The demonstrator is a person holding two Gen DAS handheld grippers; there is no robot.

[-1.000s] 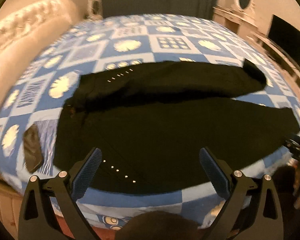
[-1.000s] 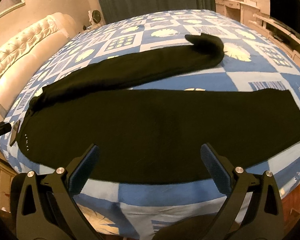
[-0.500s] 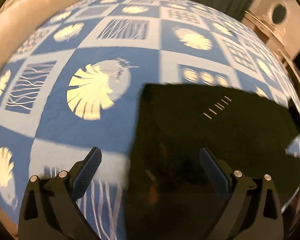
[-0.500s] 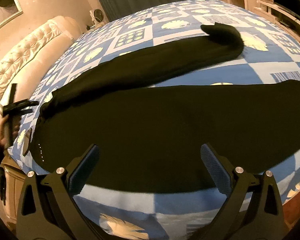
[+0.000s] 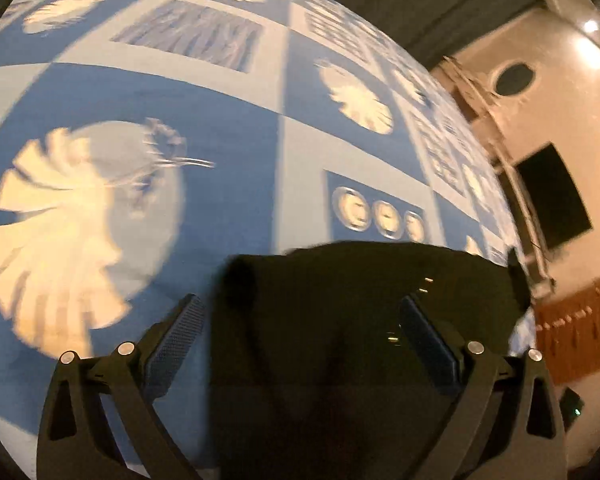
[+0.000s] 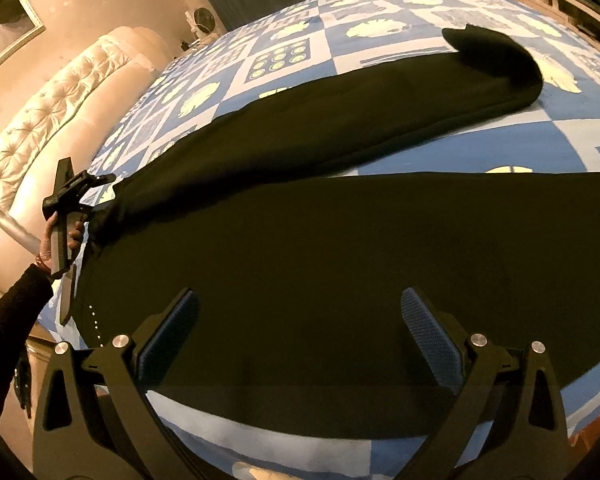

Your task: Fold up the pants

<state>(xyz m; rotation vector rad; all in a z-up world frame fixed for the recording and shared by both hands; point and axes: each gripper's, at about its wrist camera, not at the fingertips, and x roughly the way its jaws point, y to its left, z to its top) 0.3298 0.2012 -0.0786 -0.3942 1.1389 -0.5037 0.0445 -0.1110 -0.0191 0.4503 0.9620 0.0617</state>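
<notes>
Black pants (image 6: 340, 248) lie spread across a blue-and-white patterned bedspread (image 6: 540, 140), filling the middle of the right wrist view. The right gripper (image 6: 300, 328) hovers released at lower centre. The left gripper (image 5: 300, 332), also released, straddles the pants' corner. No readable writing shows.

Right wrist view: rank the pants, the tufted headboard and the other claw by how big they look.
1. Black pants, filling most of the frame.
2. Tufted headboard.
3. Left claw, small at the waist end.
The headboard is cropped, farther away and fisheye-distorted, so apparent size only.
</notes>
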